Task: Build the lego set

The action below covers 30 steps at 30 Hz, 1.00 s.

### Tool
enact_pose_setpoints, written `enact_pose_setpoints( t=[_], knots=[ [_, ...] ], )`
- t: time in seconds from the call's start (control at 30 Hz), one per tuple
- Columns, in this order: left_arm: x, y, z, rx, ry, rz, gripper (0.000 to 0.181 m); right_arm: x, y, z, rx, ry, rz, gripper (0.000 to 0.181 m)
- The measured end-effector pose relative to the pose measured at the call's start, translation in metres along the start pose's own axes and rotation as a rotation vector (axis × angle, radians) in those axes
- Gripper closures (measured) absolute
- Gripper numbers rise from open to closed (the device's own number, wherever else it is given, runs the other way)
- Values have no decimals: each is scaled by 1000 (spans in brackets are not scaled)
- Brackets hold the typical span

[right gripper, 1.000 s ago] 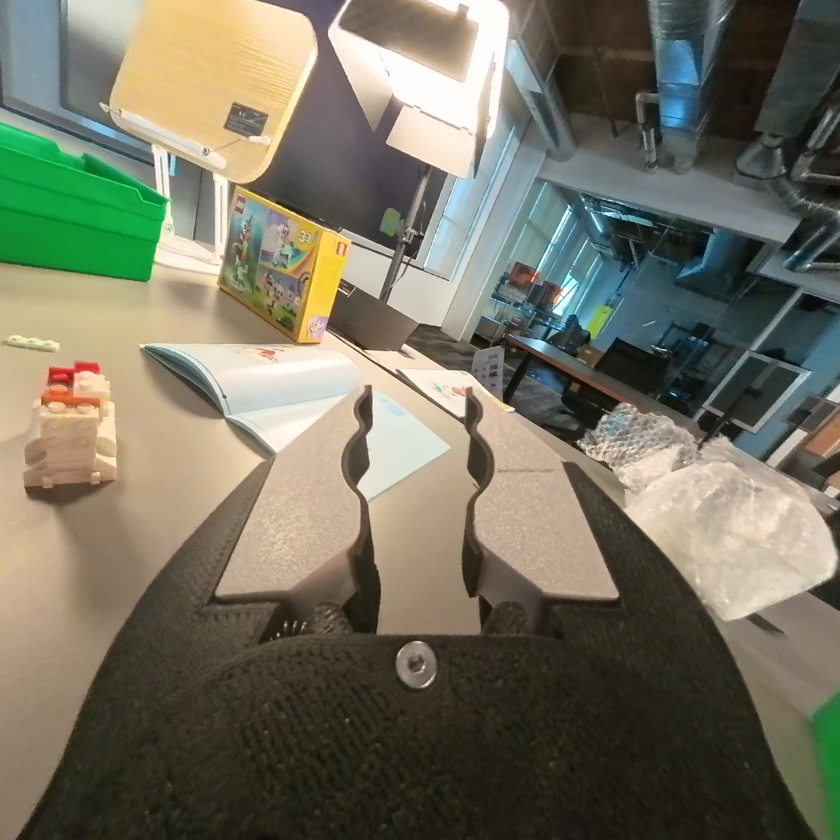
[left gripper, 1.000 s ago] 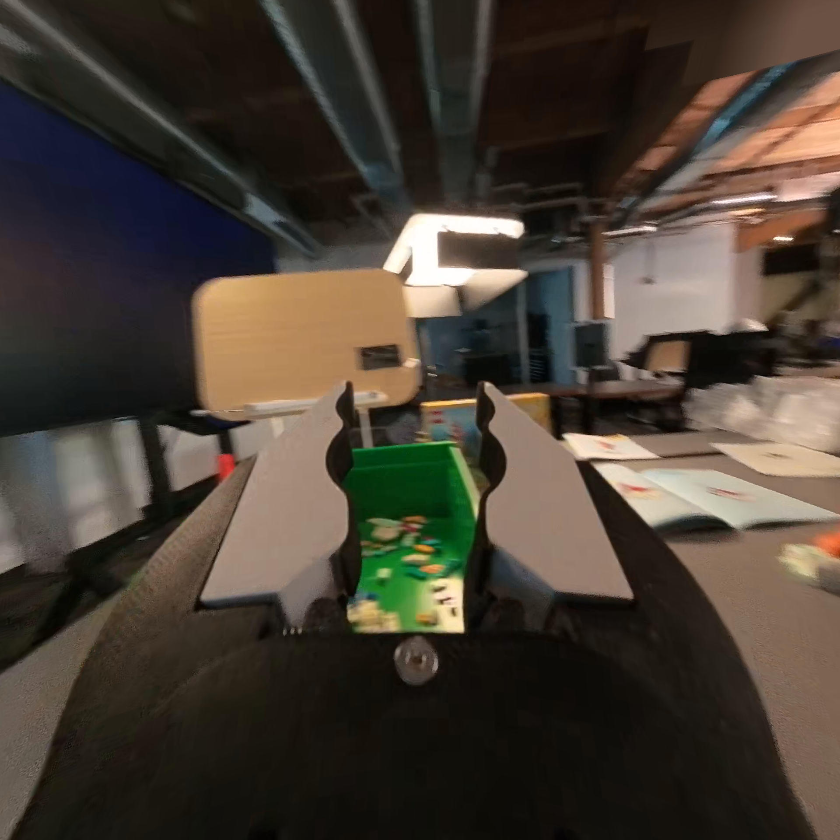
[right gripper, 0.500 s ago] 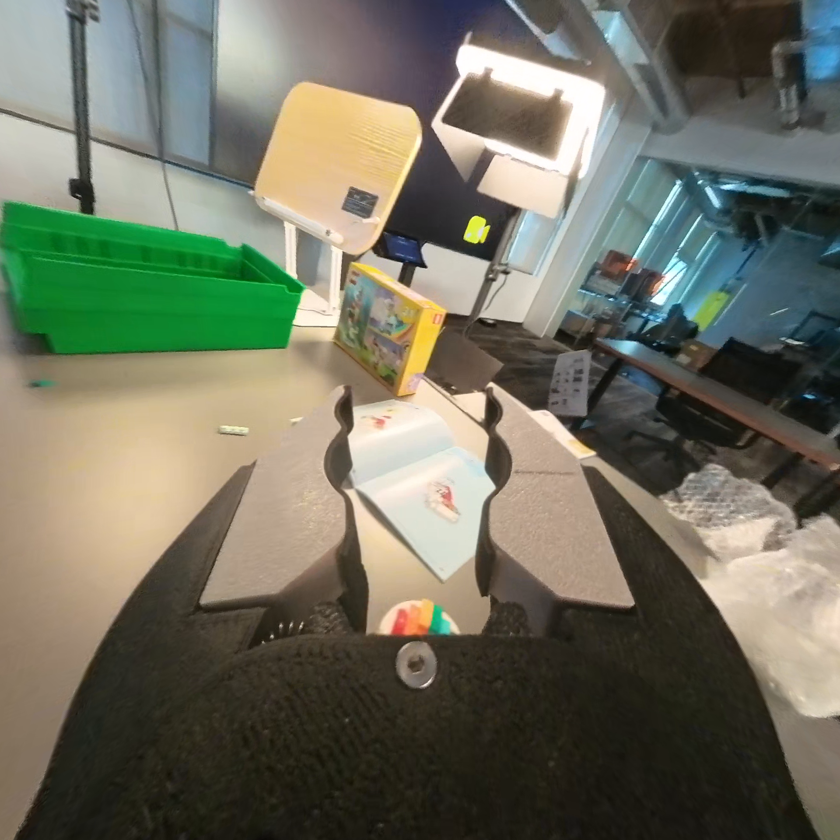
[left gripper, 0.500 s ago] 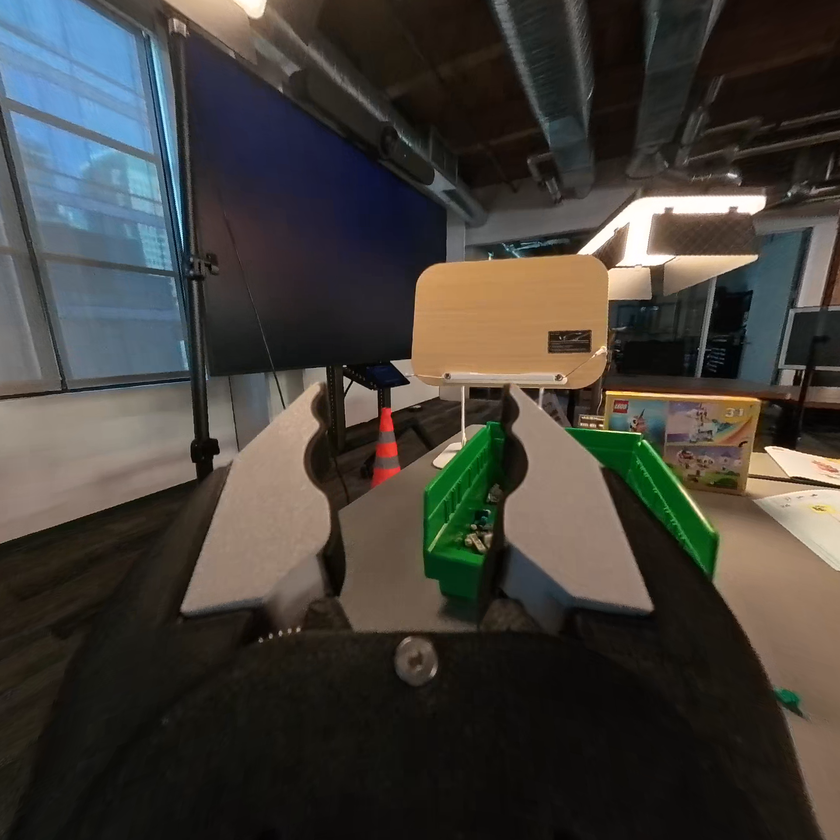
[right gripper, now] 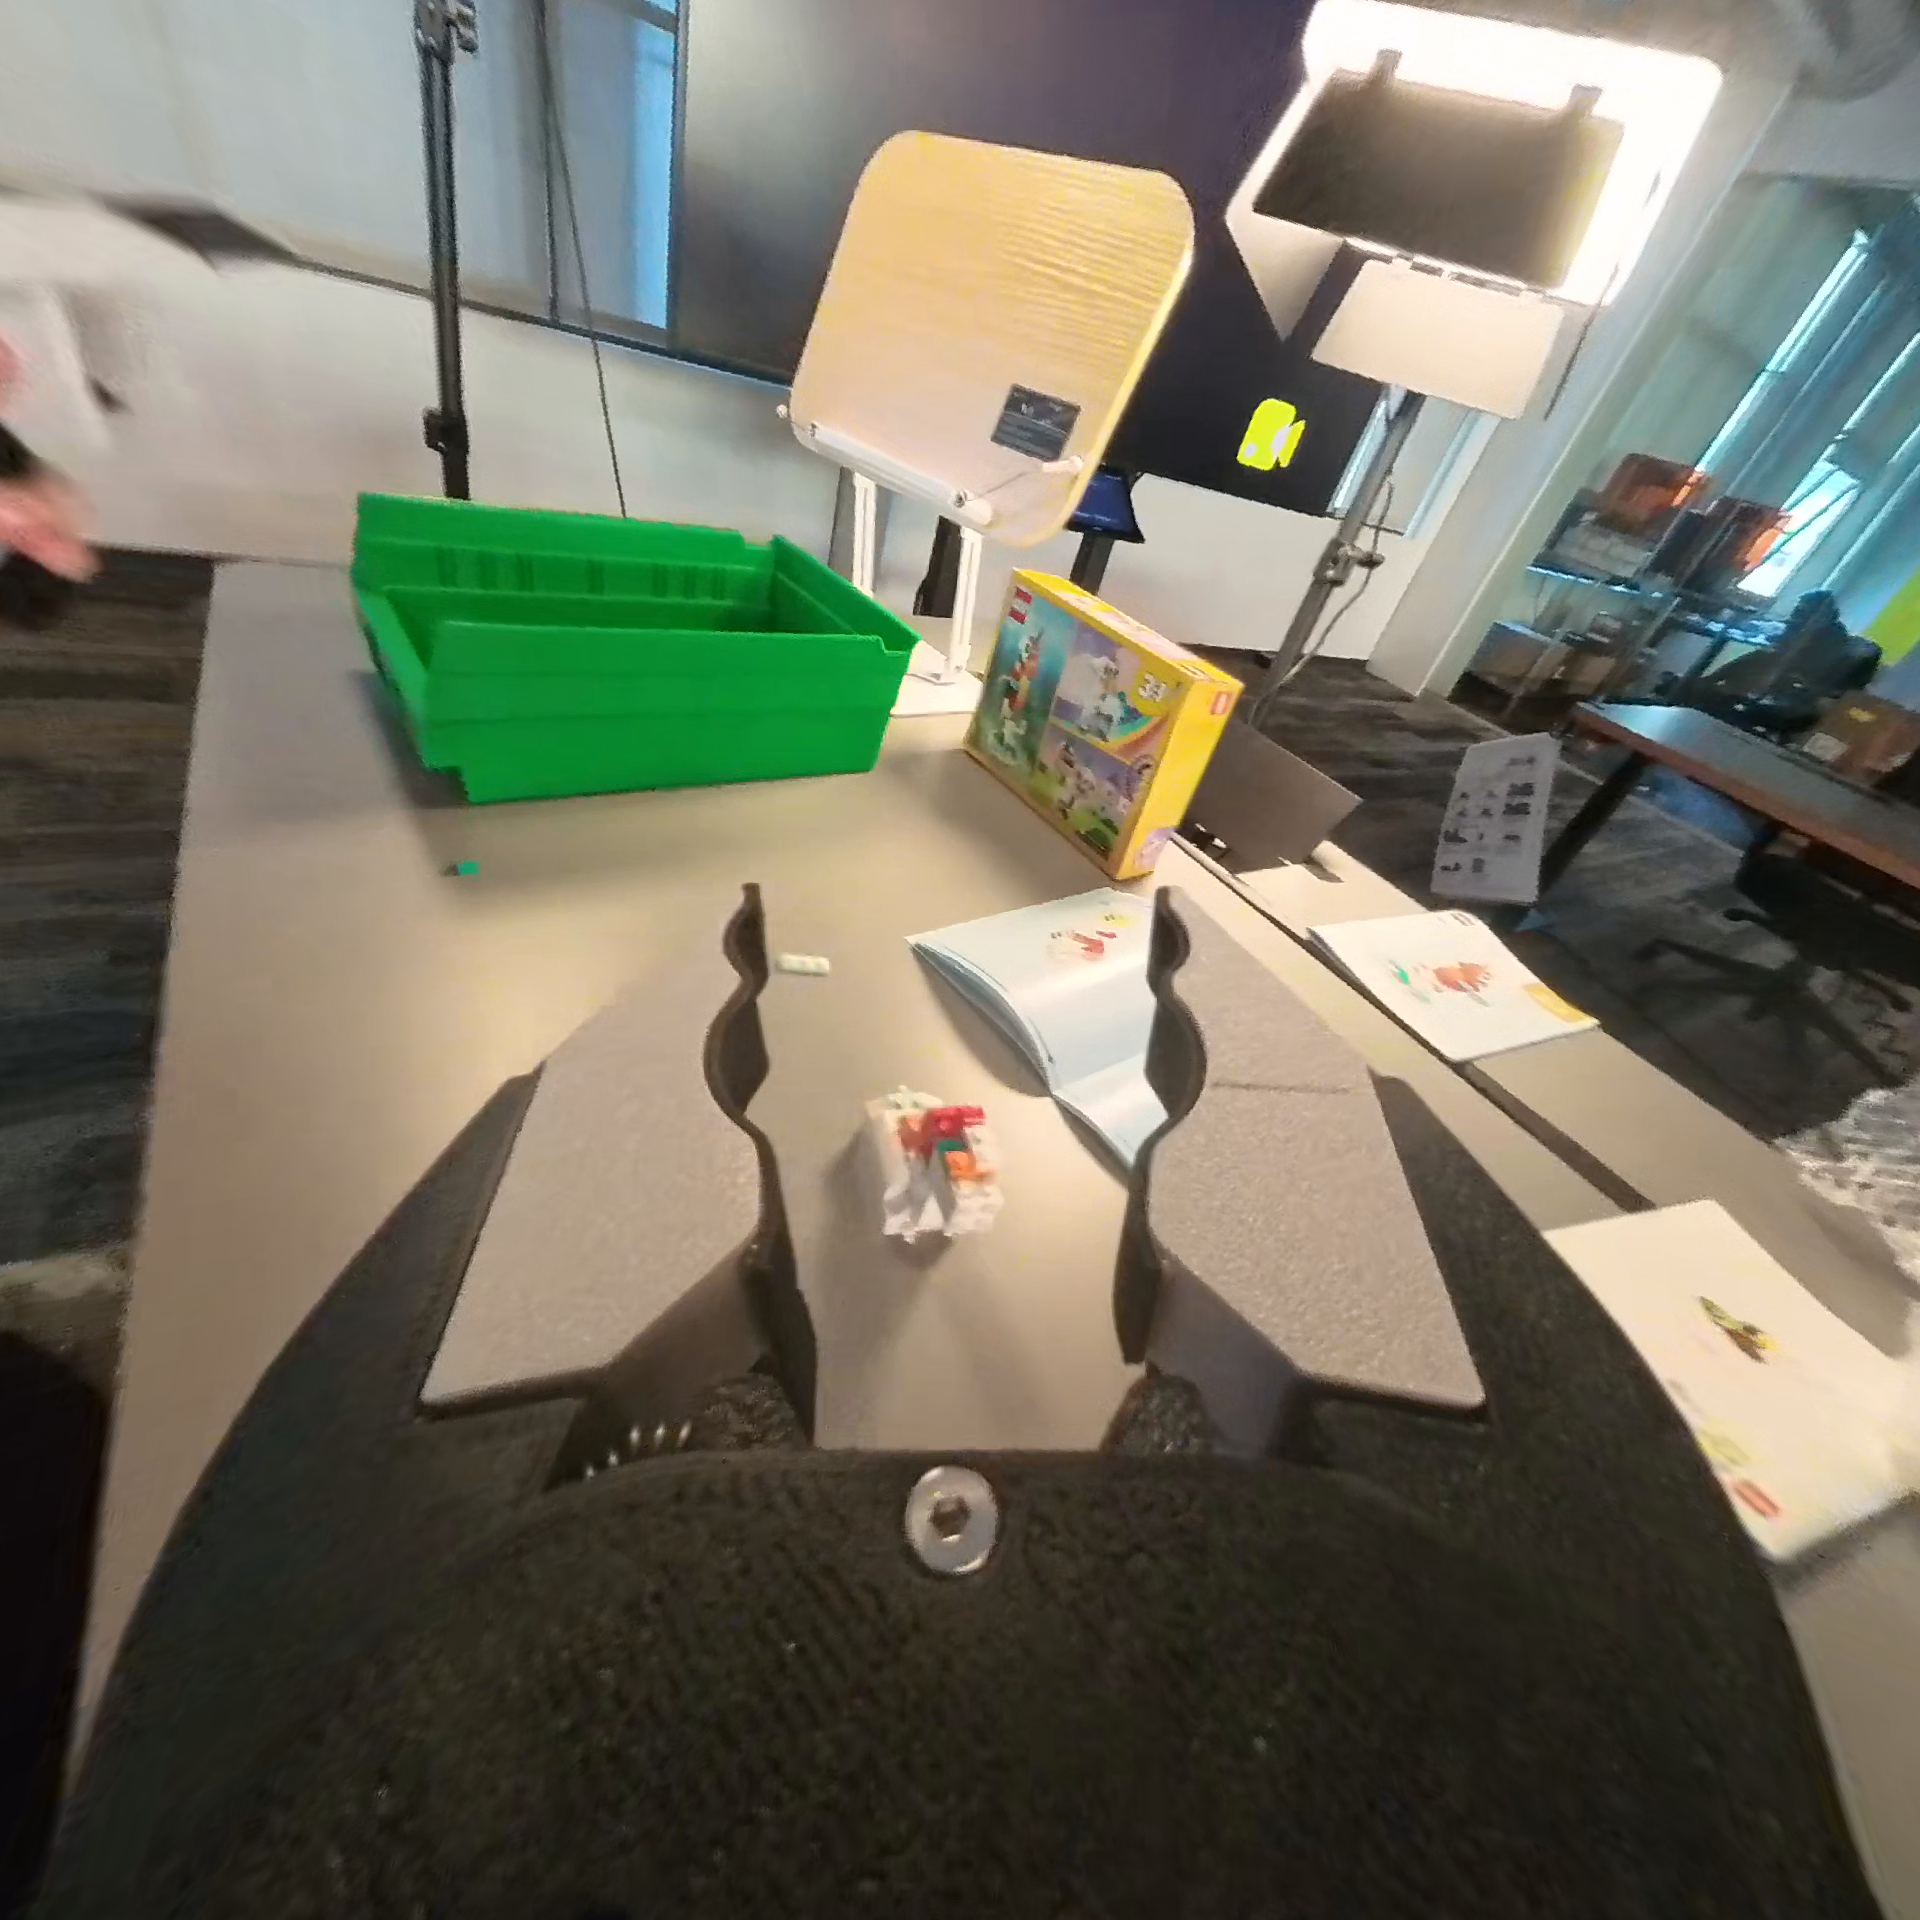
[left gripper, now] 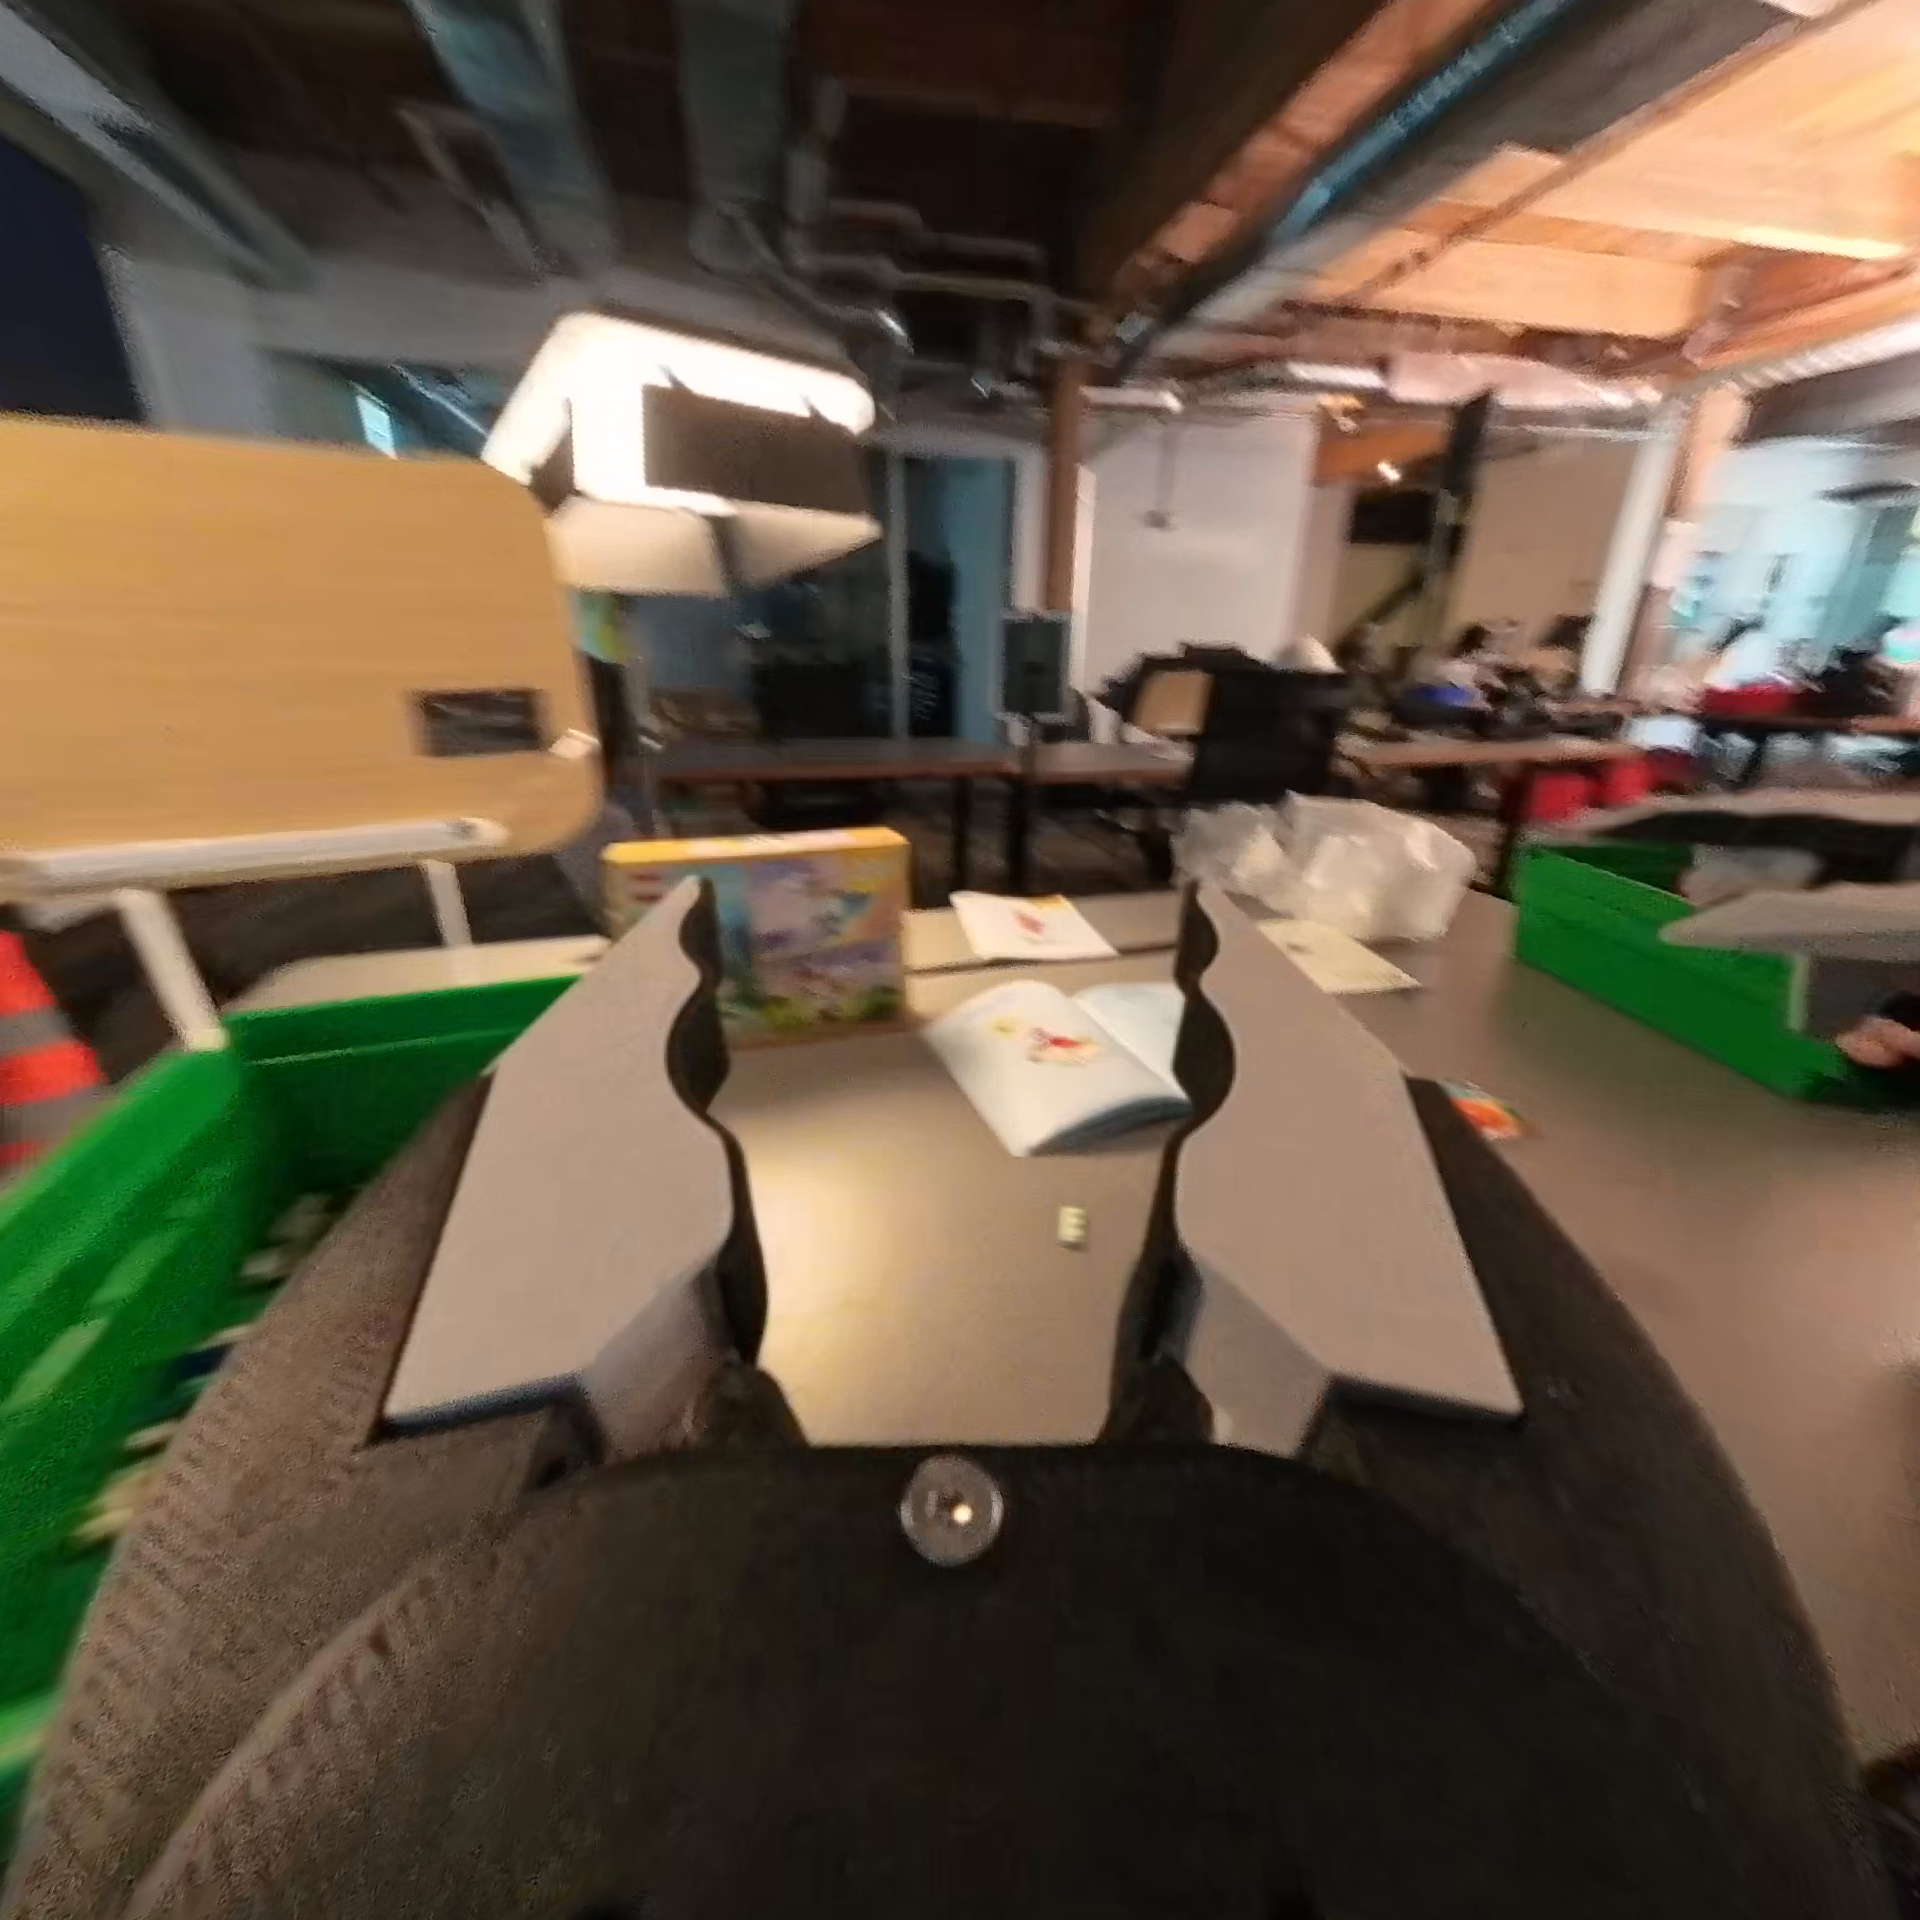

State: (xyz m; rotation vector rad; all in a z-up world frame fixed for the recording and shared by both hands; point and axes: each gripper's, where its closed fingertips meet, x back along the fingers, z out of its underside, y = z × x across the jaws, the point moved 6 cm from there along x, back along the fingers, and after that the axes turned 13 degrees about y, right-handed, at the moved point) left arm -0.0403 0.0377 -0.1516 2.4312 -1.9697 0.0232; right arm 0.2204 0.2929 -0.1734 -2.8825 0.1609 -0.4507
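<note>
The right gripper [right gripper: 951, 914] stood wide, nothing between its fingers, hovering over the grey table [right gripper: 312, 935]. Framed in that gap, down on the tabletop, sat the small white lego build [right gripper: 935, 1169] with red and orange bricks on top. Just past the left fingertip lay a pale green plate piece [right gripper: 803, 965], and further out a tiny teal piece [right gripper: 462, 869]. An open instruction booklet [right gripper: 1049, 971] lay beside the right finger. Beyond that stood the green bin [right gripper: 623, 686], the yellow lego box [right gripper: 1101, 727] just beside it, and a wooden book stand [right gripper: 987, 332] behind them.

Over to the left gripper [left gripper: 945, 925]: also spread wide and empty, the view blurred. A small pale brick [left gripper: 1071, 1224] showed on the table between its fingers, the booklet [left gripper: 1049, 1060] and box [left gripper: 769, 935] ahead. A green bin [left gripper: 114, 1226] sat close on its left, another green bin [left gripper: 1642, 966] off to the right
</note>
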Motion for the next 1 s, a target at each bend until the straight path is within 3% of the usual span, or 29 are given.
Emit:
enact_pose_setpoints(
  t=[0.17, 0.27, 0.4, 0.5, 0.67, 1.0],
  knots=[
    [-102, -40, 15, -87, 264, 61, 61, -5, 19, -38, -59, -77, 10, 78],
    [-153, -60, 24, -152, 368, 63, 51, -12, 37, -70, -1, -131, 31, 78],
    [-197, -83, 35, -224, 431, 56, 50, -22, 56, -101, 101, -197, 58, 84],
    [-218, -97, 41, -250, 464, 50, 50, -33, 65, -109, 140, -205, 77, 82],
    [-239, -109, 45, -287, 485, 25, 50, -50, 70, -105, 173, -159, 155, 65],
    [-252, -116, 54, -375, 522, -53, 46, -72, 63, -87, 165, -27, 227, 51]
  ],
)
